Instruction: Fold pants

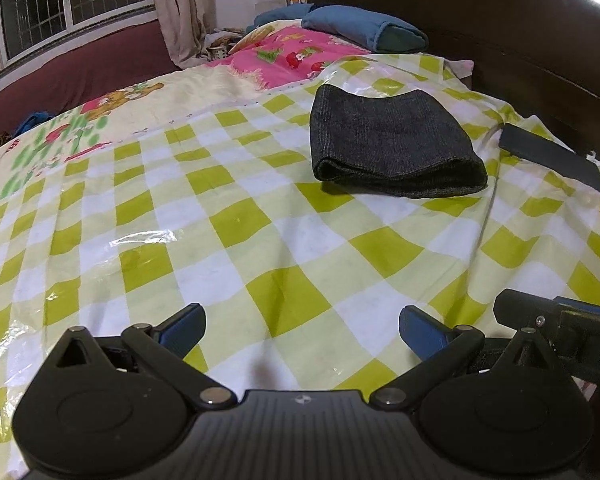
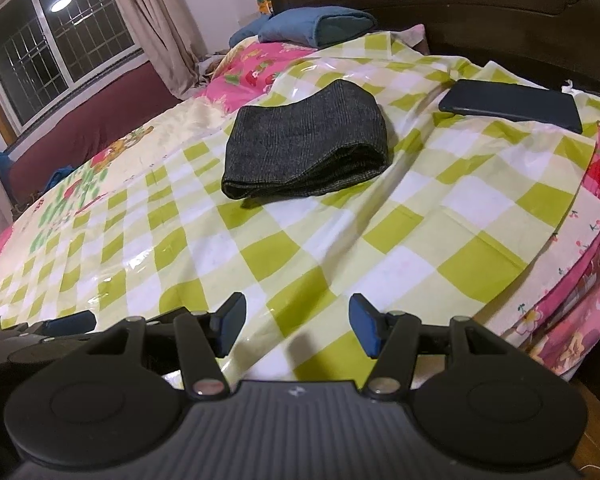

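Nearest in each wrist view is that gripper's own black body, with two blue-padded fingers reaching forward. On the left gripper (image 1: 302, 330) the fingers stand wide apart with nothing between them, only checked cloth showing below the gap. On the right gripper (image 2: 296, 326) the fingers are likewise apart and empty. Part of the right gripper shows at the right edge of the left view, and a bit of the left gripper at the lower left of the right view, so the two sit side by side above the near edge of the bed.

Under both lies a glossy sheet (image 1: 260, 240) of green and white checks, wrinkled, with glare in spots. It is spread over a bedcover (image 1: 112, 120) printed with cartoon figures and, further back, pink with strawberries.

Beyond the grippers, well apart from both, the pants (image 1: 392, 144) rest on the sheet. They are dark grey and folded into a compact, thick rectangle, with stacked layers showing along the near edge. Neither gripper touches them.

Near the pants, towards the bed's right side, a dark flat phone (image 2: 512, 104) lies on the sheet.

Further back, blue pillows (image 1: 360, 28) sit against a dark headboard (image 1: 500, 20). At far left are a barred window (image 2: 52, 36), a curtain (image 2: 148, 20) and a maroon ledge below the window.
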Tool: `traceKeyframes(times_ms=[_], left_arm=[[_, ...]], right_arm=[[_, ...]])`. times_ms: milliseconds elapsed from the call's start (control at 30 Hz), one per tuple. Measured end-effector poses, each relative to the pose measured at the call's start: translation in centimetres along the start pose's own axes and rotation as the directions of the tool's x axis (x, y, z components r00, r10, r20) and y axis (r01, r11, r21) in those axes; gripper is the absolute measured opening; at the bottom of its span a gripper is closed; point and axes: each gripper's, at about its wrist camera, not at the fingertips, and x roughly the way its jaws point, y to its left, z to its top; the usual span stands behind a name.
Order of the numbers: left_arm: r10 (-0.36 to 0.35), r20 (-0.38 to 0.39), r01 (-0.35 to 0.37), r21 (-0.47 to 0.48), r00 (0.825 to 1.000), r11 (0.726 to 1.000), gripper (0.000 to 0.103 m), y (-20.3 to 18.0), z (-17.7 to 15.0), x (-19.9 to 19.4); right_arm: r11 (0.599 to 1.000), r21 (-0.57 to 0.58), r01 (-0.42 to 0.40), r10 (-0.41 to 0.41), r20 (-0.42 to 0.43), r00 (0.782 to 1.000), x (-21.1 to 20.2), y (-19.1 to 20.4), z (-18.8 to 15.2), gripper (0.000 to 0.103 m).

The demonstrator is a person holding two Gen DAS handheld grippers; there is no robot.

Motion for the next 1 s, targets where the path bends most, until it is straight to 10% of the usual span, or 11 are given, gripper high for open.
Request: traceKeyframes(times_ms=[1000], left_arm=[[0.026,-0.021,-0.026,0.017,0.999,1.0,0.103,0.2,-1.0,1.0]], right_arm=[[0.994,-0.061,0.087,-0.089,-0.029,0.996,0.8,0.8,-0.4,0.059]])
